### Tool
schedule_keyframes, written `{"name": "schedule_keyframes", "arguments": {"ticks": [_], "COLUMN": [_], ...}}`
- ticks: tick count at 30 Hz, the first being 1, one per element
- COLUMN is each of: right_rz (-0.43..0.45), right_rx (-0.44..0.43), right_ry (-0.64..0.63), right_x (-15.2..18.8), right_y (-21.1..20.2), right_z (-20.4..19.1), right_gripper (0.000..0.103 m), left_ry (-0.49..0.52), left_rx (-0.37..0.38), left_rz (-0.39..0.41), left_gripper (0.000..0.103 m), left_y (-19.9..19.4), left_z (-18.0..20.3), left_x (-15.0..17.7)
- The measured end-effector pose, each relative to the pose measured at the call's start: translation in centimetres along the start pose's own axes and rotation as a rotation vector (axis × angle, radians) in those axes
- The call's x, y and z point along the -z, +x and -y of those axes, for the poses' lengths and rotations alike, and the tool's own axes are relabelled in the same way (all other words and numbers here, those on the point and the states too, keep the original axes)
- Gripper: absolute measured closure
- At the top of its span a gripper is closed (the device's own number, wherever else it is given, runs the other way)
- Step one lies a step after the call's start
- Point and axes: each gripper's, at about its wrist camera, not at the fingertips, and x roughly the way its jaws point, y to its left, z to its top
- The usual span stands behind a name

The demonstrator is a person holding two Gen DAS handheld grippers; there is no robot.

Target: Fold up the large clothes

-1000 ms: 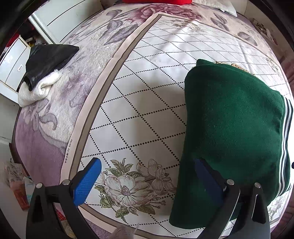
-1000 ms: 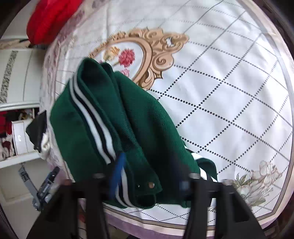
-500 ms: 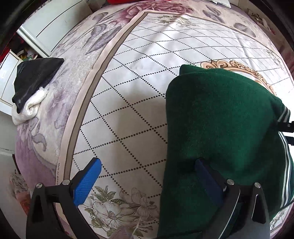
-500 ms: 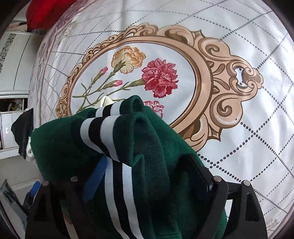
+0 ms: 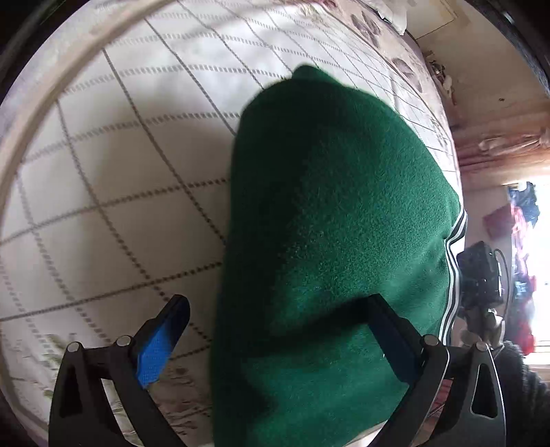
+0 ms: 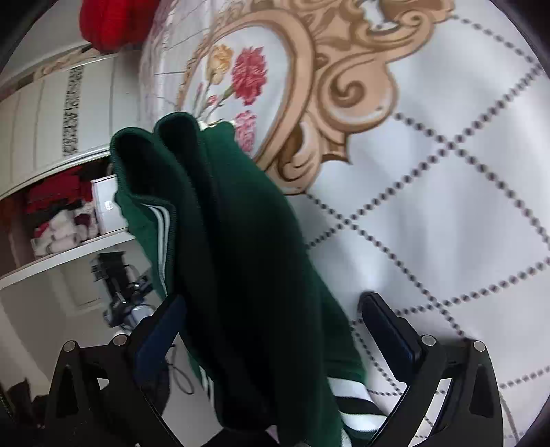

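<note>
Spread under everything, a bed with a white quilted bedcover, crossed by dotted diagonal lines; in the right wrist view, a tan scrolled frame printed on it, red and yellow flowers inside.

Lying on that cover, a folded dark green garment with white and black stripes along one edge; seen from the right wrist, the same garment bunched in thick folds, its far end reaching the lower edge of the printed frame.

At the left of the right wrist view, white shelving with red and white cloth stacked inside, and above it something red at the head of the bed.

Left tool spread wide: blue-padded finger well clear over bare bedcover, the other finger lying against the green fabric, which drapes across the gap. No pinch visible; nothing gripped.

Right tool opening, jaws at their widest, the green folds passing between them. Right-hand pad clear of the cloth, over bedcover; left-hand pad just beside the fabric edge, contact there not tellable.
</note>
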Motion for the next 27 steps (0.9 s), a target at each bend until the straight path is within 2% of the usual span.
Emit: {"name": "schedule_keyframes", "arguments": {"ticks": [2,5,8,15,19,23,27], "right_rz": [-0.060,-0.146,-0.161,-0.036,-0.034,-0.024,0.029], "right_rx": [-0.034,-0.030,-0.053,-0.192,-0.161,-0.208,-0.258], "right_ry": [-0.034,-0.086,-0.073,-0.005,-0.059,-0.049,-0.036], "right_x": [-0.4,-0.7,-0.7,0.9,1.4,1.4,1.8], "right_y": [1.7,4.0,3.8,-0.7,0.2,0.2,-1.5], "right_z": [-0.6,-2.0,-2.2,-0.3,-1.5,-1.3,-0.6], "right_gripper": [0.000,0.000,0.000,0.000,0.000,0.000,0.000], "left_ry": [-0.001,0.022,0.050,0.080,0.086,0.091,0.096], "left_rx": [0.060,0.074,0.072,0.080,0.078,0.073,0.061], "left_rz": [-0.016,-0.013,-0.005,0.012,0.017,0.016,0.011], "left_gripper": [0.000,0.000,0.000,0.000,0.000,0.000,0.000], "left_y": [1.0,1.7,1.6,1.5,2.1,2.2,2.4], "left_z": [0.1,0.9,1.9,2.8,2.9,3.1,3.6], "left_x": [-0.1,-0.4,-0.8,-2.0,-2.2,-2.2,-2.5]}}
